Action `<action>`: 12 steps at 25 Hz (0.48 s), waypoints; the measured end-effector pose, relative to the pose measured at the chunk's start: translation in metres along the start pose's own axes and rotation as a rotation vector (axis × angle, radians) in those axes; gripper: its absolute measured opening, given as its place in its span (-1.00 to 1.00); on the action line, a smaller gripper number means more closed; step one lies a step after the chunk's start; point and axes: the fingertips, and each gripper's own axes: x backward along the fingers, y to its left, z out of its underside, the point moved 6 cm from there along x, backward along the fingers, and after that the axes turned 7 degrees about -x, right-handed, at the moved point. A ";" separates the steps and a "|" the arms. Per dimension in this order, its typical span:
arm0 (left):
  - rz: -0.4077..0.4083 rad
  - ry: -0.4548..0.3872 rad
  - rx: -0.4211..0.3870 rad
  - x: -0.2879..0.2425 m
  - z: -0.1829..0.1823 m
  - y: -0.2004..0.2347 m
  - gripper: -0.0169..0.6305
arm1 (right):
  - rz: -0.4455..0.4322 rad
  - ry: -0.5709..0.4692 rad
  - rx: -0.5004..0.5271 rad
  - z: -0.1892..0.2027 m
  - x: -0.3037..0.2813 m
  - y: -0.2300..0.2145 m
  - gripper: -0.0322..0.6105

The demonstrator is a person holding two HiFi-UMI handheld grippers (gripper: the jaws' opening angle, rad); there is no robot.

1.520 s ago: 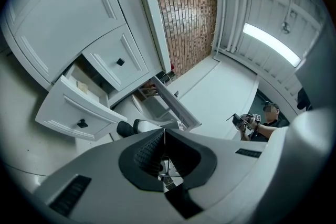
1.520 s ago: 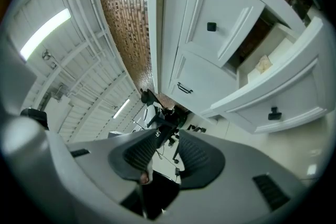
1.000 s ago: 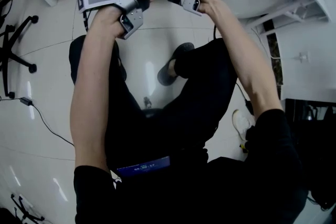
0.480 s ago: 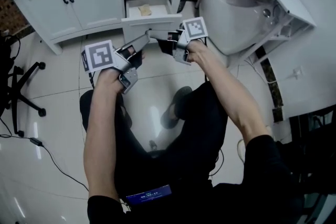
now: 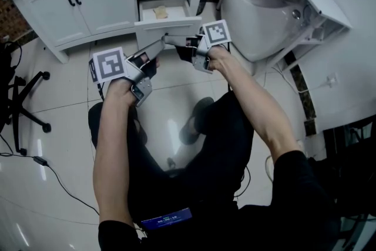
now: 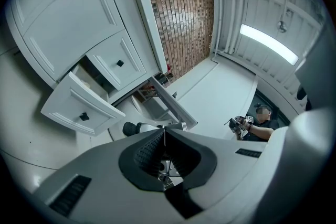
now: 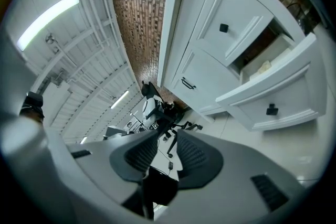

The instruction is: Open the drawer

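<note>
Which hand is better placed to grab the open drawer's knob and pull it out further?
Right, probably. The right gripper has its jaws apart, though closing, with nothing between them, and the knob looks near in its view. The left gripper is shut and would have to open first.

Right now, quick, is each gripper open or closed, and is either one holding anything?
Left gripper: shut, jaws together, holding nothing.
Right gripper: jaws closing with a narrow gap between them, nothing in it.
</note>
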 end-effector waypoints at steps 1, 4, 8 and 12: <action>-0.004 0.001 0.002 0.001 0.000 0.001 -0.98 | -0.002 0.002 0.002 0.000 -0.001 0.000 -0.48; 0.000 0.000 0.001 -0.001 0.000 -0.001 -0.98 | -0.001 0.005 -0.001 0.000 0.001 0.000 -0.48; -0.007 -0.006 0.031 -0.004 0.003 0.000 -0.98 | 0.000 0.011 0.007 0.000 0.003 -0.001 -0.48; 0.003 -0.011 0.044 -0.006 0.004 0.002 -0.98 | 0.005 0.017 0.005 0.000 0.002 -0.003 -0.48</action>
